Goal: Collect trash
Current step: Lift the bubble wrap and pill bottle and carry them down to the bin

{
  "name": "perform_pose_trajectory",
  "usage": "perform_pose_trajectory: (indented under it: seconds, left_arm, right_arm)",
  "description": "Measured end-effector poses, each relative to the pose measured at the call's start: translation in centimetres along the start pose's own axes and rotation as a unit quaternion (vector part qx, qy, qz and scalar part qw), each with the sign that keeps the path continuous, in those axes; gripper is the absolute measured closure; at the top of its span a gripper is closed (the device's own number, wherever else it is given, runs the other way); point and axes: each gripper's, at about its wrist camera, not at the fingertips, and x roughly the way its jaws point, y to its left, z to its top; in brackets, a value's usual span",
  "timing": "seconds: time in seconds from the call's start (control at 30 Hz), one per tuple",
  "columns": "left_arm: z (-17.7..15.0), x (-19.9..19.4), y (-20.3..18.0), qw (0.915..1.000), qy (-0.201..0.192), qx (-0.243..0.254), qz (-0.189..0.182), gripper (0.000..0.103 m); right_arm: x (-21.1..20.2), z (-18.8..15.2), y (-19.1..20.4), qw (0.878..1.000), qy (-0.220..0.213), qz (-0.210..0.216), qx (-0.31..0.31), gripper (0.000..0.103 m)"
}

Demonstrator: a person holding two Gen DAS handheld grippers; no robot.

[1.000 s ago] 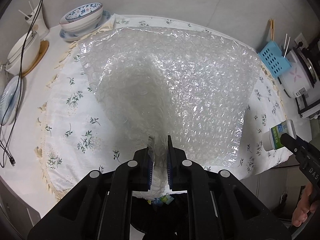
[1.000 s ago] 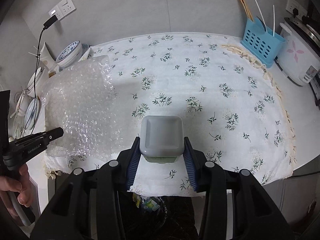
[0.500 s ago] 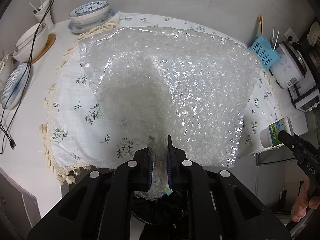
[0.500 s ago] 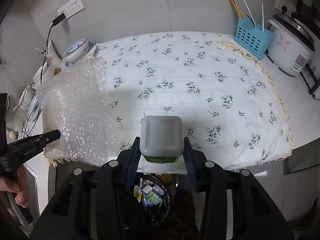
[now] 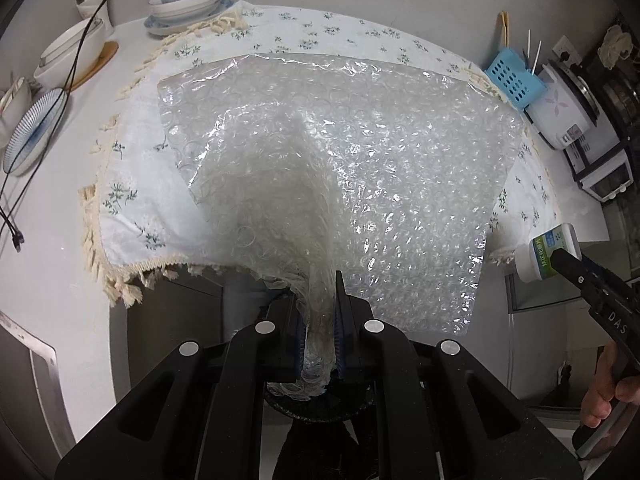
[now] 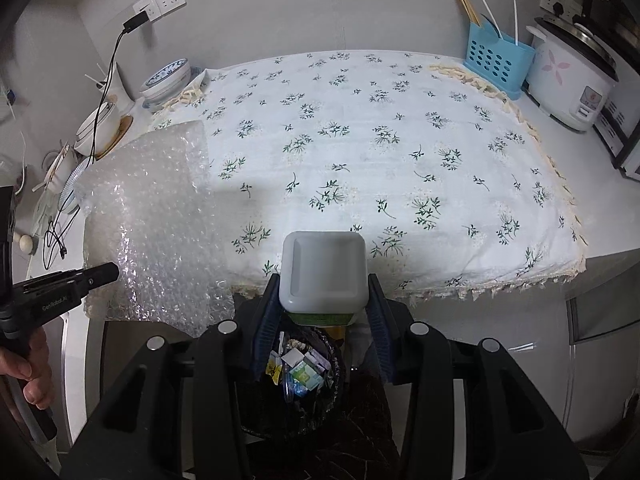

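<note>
Bubble wrap sheet (image 5: 344,168) bunching between left gripper (image 5: 318,344) pads, clenched, rest trailing over floral tablecloth (image 6: 360,152) past table's near edge. White bottle (image 6: 323,270) sitting clamped in right gripper (image 6: 322,320), hanging beyond cloth fringe above trash bin (image 6: 298,372), probably half full. Floor beside bin lying open.

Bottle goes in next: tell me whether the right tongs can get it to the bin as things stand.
Probably yes. The right tongs grip the bottle almost directly above the open bin, nothing between them. The bubble wrap hangs off to the side.
</note>
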Motion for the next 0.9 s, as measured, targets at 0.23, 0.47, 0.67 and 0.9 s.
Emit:
perform_pose_trajectory:
  seconds: [0.23, 0.47, 0.67, 0.9]
  left_arm:
    - [-4.6, 1.2, 0.6, 0.9998, 0.021, -0.002, -0.005, 0.093]
    - [-8.5, 2.0, 1.0, 0.9992, 0.038, 0.011, -0.011, 0.093]
    - [-11.1, 4.8, 1.7, 0.998, 0.061, 0.01, -0.011, 0.093]
    - [-12.8, 9.0, 2.9, 0.9956, 0.093, -0.005, 0.01, 0.093]
  right_arm:
    - [1.5, -2.6, 0.7, 1.0, 0.015, 0.006, -0.019, 0.063]
    - [2.9, -5.5, 0.7, 0.999, 0.033, 0.017, -0.028, 0.063]
    - [5.2, -8.1, 0.6, 0.998, 0.059, 0.021, -0.026, 0.063]
    - [8.6, -10.3, 1.1, 0.996, 0.085, 0.016, -0.031, 0.063]
